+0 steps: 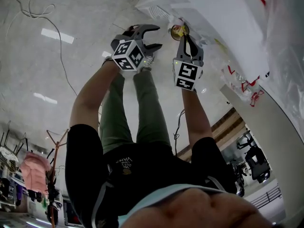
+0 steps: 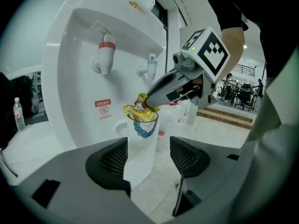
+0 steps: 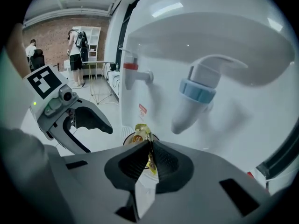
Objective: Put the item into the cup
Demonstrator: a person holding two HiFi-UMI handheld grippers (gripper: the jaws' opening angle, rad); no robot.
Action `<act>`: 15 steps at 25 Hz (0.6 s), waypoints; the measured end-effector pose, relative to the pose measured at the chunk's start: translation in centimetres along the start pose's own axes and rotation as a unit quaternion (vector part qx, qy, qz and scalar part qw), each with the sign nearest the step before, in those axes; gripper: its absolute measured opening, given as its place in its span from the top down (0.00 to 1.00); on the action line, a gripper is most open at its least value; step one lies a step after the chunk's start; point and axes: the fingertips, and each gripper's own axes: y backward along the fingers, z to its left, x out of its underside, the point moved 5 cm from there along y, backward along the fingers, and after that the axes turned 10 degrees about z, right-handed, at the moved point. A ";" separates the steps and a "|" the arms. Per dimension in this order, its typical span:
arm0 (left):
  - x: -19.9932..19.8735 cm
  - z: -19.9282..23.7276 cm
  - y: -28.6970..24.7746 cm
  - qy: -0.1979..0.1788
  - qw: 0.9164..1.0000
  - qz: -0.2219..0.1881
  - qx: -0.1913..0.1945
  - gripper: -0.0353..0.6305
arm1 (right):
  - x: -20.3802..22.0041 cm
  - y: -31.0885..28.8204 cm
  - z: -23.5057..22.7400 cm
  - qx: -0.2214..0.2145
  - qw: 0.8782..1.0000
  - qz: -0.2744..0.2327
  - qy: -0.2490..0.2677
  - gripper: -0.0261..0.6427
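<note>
Closest to its own camera, the right tongs are pinched nearly shut on a small yellow sachet. The pads meet on the lower edge of the foil, and the rest of the packet stands out past the tips. That tip hold leaves most of the sachet free, which probably makes it easier to feed into a narrow opening.

The sachet hangs right over the mouth of the white cup. In the left gripper view its lower end sits at the rim or just inside it, but it has not yet dropped in. The cup stands upright in the recess of a white water dispenser, below the red tap and the blue tap. It seems placed there to be filled once the sachet is in.

The left tongs are spread wide and hold nothing. From their own view the cup lines up with the gap between the pads, while the right gripper view shows them just beside the cup and not around it. I cannot tell whether either pad touches the cup wall. They look ready to steady the light cup if it tips.

By my reading the step in hand is the release. The right tongs need to go a little lower and then part, so the sachet falls inside and does not catch on the rim.
</note>
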 end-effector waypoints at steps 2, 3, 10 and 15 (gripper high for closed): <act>0.2 -0.1 0.4 0.004 1.000 0.000 -0.004 0.52 | -0.1 -0.3 0.2 -0.004 1.000 0.000 0.007 0.88; 0.3 -0.2 0.6 0.008 1.000 0.000 -0.006 0.52 | -0.2 -0.4 0.3 -0.007 1.000 0.000 0.011 0.88; 1.0 -0.7 1.0 0.029 0.999 -0.003 -0.018 0.52 | -0.3 -1.6 1.1 -0.028 0.999 0.012 0.035 0.88; 1.1 -1.1 1.1 0.038 0.999 -0.004 -0.023 0.52 | -0.1 -1.8 1.3 -0.044 0.998 0.018 0.037 0.88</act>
